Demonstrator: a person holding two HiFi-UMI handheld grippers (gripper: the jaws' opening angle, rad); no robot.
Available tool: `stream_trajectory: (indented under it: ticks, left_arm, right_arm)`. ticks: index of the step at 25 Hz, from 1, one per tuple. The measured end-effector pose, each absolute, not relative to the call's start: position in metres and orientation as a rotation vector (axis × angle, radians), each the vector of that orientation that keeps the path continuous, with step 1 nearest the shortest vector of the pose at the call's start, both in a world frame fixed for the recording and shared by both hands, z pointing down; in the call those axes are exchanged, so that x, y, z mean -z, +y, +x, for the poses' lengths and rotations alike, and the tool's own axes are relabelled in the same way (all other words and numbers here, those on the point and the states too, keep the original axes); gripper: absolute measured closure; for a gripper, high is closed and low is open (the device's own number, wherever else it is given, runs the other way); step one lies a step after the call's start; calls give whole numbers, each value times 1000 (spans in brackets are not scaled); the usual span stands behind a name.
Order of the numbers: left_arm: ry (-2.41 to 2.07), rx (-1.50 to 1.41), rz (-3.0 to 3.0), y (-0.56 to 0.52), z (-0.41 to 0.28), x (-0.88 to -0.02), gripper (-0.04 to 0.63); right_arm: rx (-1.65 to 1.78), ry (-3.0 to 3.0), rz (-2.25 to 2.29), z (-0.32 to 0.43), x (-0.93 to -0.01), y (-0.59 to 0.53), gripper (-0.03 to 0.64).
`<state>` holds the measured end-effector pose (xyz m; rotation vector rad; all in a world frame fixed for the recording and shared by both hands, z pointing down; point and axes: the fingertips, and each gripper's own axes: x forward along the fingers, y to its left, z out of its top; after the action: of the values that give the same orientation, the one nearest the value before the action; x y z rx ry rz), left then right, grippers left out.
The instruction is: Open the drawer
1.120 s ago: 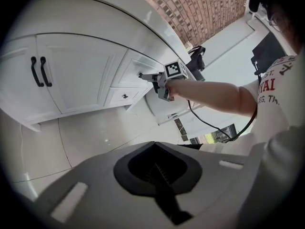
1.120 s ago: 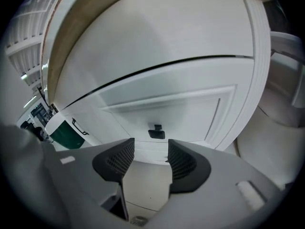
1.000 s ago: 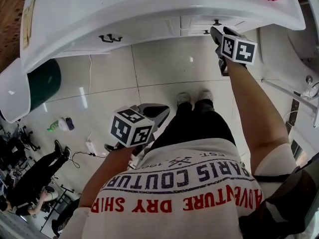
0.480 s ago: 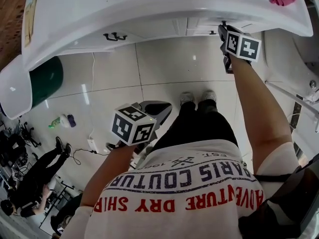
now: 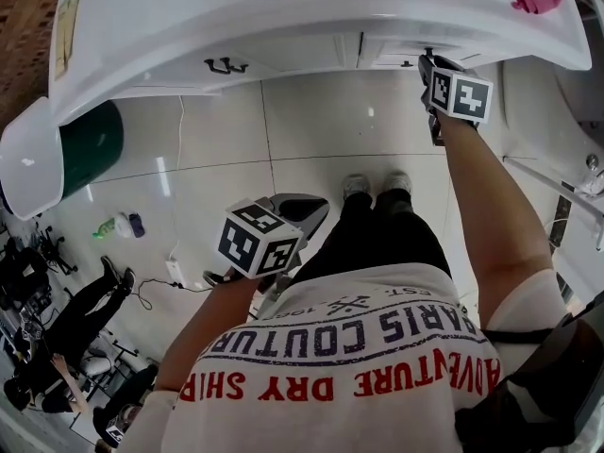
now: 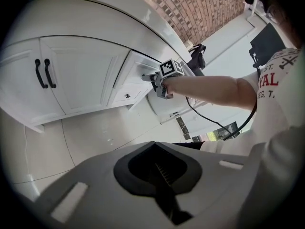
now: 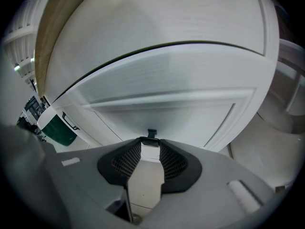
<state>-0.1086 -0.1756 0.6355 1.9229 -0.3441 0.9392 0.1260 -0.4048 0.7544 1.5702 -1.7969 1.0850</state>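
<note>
Fingers (image 7: pixel 127 161) of the right gripper (image 7: pixel 150 144) are drawn in to a narrow gap, and the small dark handle (image 7: pixel 151 133) of the drawer (image 7: pixel 167 113) sits right at their tips. It appears to fill that gap, so I judge them closed on it. The left gripper (image 6: pixel 159 173) has its fingers pressed together on nothing. It hangs low by the person's waist, well apart from the cabinet, so the right hand is plainly the nearer one.

The drawer is the top one, tucked just under the overhanging edge of the white table (image 5: pixel 283 8) and to the right of the cabinet doors (image 6: pixel 71 75) with their pair of dark pulls (image 6: pixel 42 73). Its front lies straight ahead of the right fingers and faces the person. The long axis of that front runs sideways along the cabinet, level with the table edge. The handle sticks out from the middle of the front toward the gripper.

A thin dark line runs between the drawer's top edge and the table above it. The front looks about flush with its frame, so I judge that it is not yet drawn out. Opening it calls for a straight pull back toward the person's body, square to the front, with the grip kept level so the small handle does not slip from the tips.
</note>
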Motion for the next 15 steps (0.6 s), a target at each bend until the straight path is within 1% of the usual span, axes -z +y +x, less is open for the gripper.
stream_trajectory:
  ticks: [15]
  left_arm:
    - [-284,-936,1972,-161,-88,-622,607]
  right_arm:
    - [-1103,-1758,1582,114,-761,-315,488]
